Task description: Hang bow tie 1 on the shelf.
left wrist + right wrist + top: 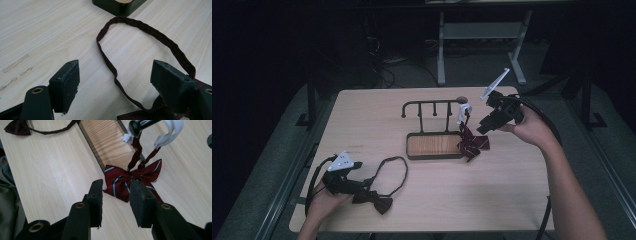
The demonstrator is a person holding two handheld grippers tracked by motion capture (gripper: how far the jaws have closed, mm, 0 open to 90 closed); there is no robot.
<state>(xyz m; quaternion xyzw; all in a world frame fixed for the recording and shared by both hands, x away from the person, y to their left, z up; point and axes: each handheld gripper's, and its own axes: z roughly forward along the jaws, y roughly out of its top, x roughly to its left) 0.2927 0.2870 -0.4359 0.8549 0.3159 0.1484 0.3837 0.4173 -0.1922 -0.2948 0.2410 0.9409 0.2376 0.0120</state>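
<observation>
A dark bow tie (379, 202) with a long neck loop (392, 170) lies on the table near the front left. My left gripper (359, 189) rests beside it, jaws wide open. In the left gripper view the loop (140, 25) runs between the open jaws (116, 75) and the bow (140, 115) sits at the bottom edge. A red striped bow tie (472, 142) hangs by a white strap (463, 110) from the right end of a black rack (434, 104). My right gripper (484, 127) hovers just right of it. In the right gripper view its jaws (117, 192) stand apart and empty before the red bow (150, 171).
The rack stands on a wood-inlaid base (434, 145) at the table's middle. A round cable hole (460, 100) sits at the table's back edge. A white desk frame (482, 35) stands on the floor beyond.
</observation>
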